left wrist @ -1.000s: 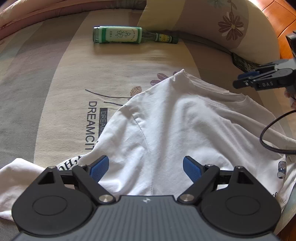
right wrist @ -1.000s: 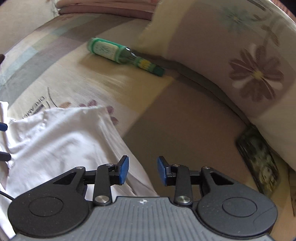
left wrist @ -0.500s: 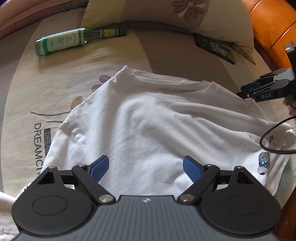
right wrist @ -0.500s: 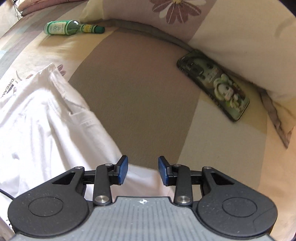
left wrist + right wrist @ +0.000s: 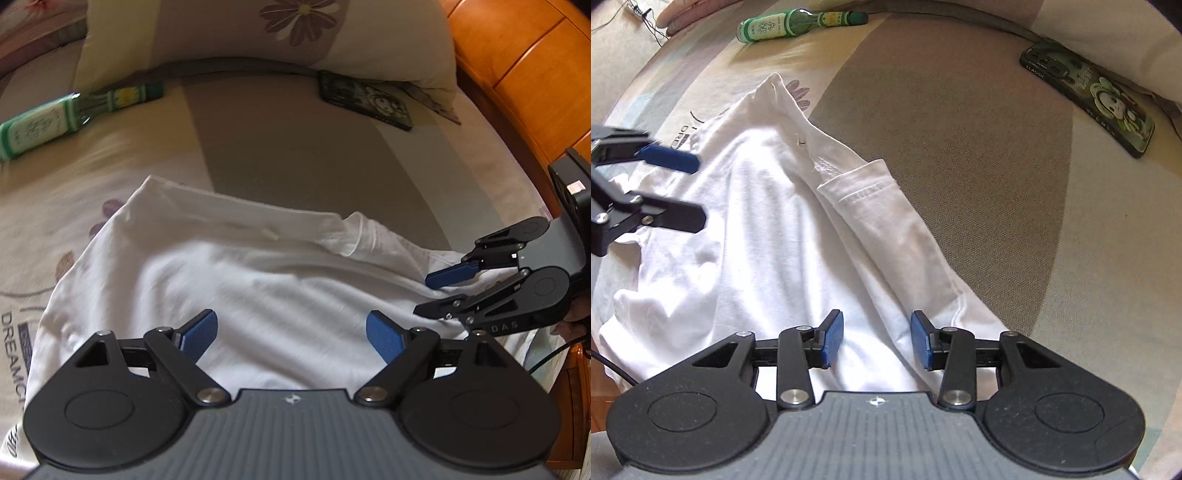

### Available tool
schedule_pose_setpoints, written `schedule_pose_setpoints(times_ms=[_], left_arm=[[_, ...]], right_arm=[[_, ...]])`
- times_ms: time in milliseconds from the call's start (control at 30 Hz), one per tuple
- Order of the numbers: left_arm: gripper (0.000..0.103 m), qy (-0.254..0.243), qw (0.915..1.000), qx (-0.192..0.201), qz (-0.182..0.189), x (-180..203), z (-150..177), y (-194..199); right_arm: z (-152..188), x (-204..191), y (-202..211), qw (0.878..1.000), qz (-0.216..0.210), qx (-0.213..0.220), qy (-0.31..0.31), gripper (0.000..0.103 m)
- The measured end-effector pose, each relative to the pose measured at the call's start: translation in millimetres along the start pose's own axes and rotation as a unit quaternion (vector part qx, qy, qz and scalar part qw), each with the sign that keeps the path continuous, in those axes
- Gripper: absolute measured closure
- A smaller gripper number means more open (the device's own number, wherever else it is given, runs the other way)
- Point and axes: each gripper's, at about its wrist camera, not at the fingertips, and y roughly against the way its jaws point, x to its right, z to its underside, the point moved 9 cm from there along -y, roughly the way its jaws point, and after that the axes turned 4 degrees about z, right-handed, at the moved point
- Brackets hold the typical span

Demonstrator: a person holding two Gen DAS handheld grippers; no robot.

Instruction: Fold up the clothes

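The white T-shirt (image 5: 229, 280) was spread out rumpled on the patterned bedsheet (image 5: 960, 155), right under both tongs, with the left gripper (image 5: 291, 338) hanging over the middle of it, jaws wide apart and nothing pinched between them. The right gripper (image 5: 875, 339) sat over the shirt's edge next to the folded-back sleeve (image 5: 882, 199), its jaws opening with fabric below the gap but not clamped as far as I could tell. Further back, well clear of the shirt, a green bottle (image 5: 790, 26) lay on its side and a phone (image 5: 1089, 96) lay by the flowered pillow (image 5: 295, 40).
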Motion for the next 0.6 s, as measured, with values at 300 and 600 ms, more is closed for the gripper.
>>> schedule_pose_setpoints(times_ms=[300, 600], left_arm=[[0.016, 0.011, 0.9997, -0.022, -0.01, 1.9, 2.6, -21.2], [0.016, 0.046, 0.998, -0.038, -0.019, -6.7, 34.9, -18.9]], right_arm=[[-36.0, 30.6, 30.2, 0.997, -0.004, 0.08, 0.001, 0.055], [-89.1, 81.4, 15.8, 0.992, 0.034, 0.115, -0.047, 0.055]])
